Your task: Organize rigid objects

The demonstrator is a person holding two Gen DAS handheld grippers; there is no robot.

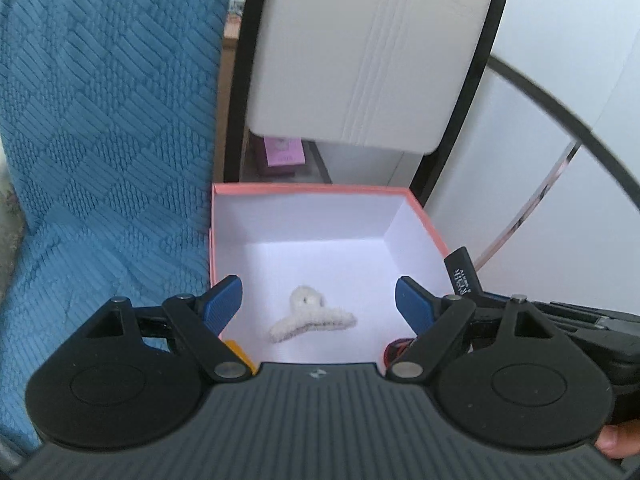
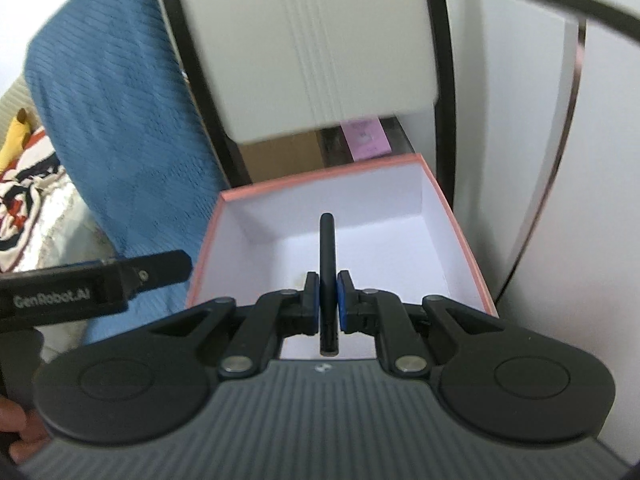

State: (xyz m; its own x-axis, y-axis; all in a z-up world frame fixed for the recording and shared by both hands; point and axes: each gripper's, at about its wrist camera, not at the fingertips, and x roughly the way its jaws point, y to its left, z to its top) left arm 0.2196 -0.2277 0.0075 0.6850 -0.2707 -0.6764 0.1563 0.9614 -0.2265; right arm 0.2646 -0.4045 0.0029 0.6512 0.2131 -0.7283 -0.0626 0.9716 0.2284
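Observation:
A pink-rimmed white box [image 1: 312, 189] stands open. A fuzzy white hair claw [image 1: 310, 316] lies on its floor. My left gripper [image 1: 318, 304] is open and empty, with its blue pads over the box's near edge on either side of the claw. In the right wrist view my right gripper [image 2: 328, 294] is shut on a thin black stick-like object [image 2: 327, 248] that points out over the same box [image 2: 460, 232]. That black object's end also shows in the left wrist view [image 1: 462, 272], by the box's right side.
A blue textured cover [image 1: 108, 160] lies left of the box. A white chair with black frame [image 1: 368, 52] stands behind it, with a pink packet [image 1: 282, 152] beneath. A yellow item [image 1: 238, 350] and a red-black item [image 1: 398, 350] peek out by the left gripper. White cabinet at right.

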